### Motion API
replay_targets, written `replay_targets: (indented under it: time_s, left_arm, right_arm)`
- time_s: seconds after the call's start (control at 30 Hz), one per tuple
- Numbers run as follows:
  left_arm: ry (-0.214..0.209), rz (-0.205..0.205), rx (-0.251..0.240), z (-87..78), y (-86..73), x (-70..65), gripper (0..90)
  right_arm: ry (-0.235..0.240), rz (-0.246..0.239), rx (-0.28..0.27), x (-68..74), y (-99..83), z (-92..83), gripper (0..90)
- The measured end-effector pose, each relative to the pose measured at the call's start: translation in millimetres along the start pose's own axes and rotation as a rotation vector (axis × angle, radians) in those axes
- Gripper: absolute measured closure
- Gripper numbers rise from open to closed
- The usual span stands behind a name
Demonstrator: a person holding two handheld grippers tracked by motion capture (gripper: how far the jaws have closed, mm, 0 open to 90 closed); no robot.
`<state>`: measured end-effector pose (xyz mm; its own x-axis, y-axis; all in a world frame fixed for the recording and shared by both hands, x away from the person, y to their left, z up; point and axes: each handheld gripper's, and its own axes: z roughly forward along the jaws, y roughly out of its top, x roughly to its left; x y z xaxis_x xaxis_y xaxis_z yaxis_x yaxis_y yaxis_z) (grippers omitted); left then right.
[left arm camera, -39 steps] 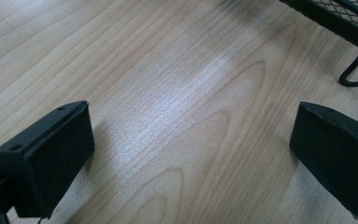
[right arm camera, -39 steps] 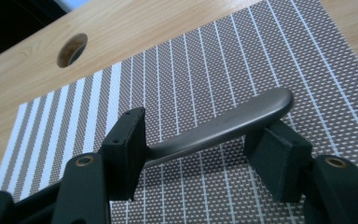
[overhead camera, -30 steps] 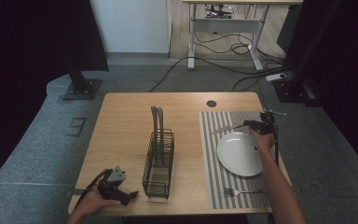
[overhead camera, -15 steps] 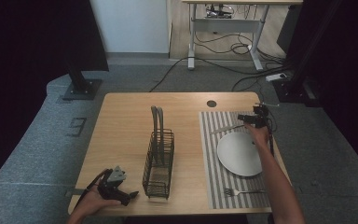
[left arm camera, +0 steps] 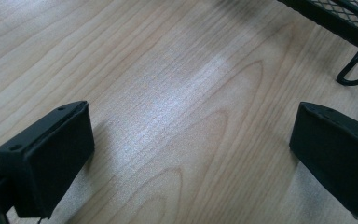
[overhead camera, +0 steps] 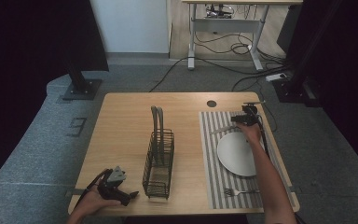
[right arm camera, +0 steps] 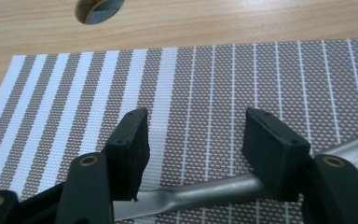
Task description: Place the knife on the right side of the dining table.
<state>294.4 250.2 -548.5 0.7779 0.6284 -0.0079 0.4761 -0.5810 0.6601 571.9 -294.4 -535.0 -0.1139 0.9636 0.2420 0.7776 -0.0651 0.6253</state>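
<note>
right gripper [right arm camera: 193,140]: jaws part-way apart and they've just been closing in, pads not pressing anything yet. A metal knife handle [right arm camera: 200,189] runs across under and between them, lying flat.
left gripper [left arm camera: 186,154]: wide open, nothing in it, parked over bare desk [left arm camera: 168,70] next to the foot of the wire rack [left arm camera: 349,18].
knife location [overhead camera: 223,129]: on the striped placemat [overhead camera: 209,154], just beyond the far-left rim of the white plate [overhead camera: 235,154].
knife axis: in the high view it's slanted, far end up-right at the gripper, other end down-left toward the rack side. Can't tell for sure which end is the blade.
risk 1: pads look high on a thin flat handle, so my guess is they could pinch over it and skid it along the mat.
risk 2: grabbing so near 1 end means it may droop or twist out on the lift, maybe clip the plate.
</note>
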Motion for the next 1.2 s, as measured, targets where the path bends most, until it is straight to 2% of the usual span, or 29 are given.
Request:
replay_targets:
  time_s: [0.17, 0.8, 1.03, 1.2]
  left_arm:
    - [0.000, -0.002, -0.002, 0.1, 0.0, -0.2, 0.0]
    - [0.001, -0.002, -0.001, 0.0, -0.1, -0.4, 0.0]
    - [0.001, -0.002, -0.001, 0.0, -0.1, -0.5, 0.0]
    - [0.001, -0.002, -0.001, 0.0, -0.1, -0.5, 0.0]
  right_arm:
    - [0.005, 0.023, 0.000, -4.6, -2.0, -3.5, 41.7]
    - [-0.008, 0.038, 0.013, -6.0, -5.3, -8.5, 40.7]
    - [0.007, 0.051, -0.005, -9.6, -9.2, -11.2, 40.4]
    - [-0.002, 0.041, -0.070, -8.0, -9.0, -20.7, 39.0]
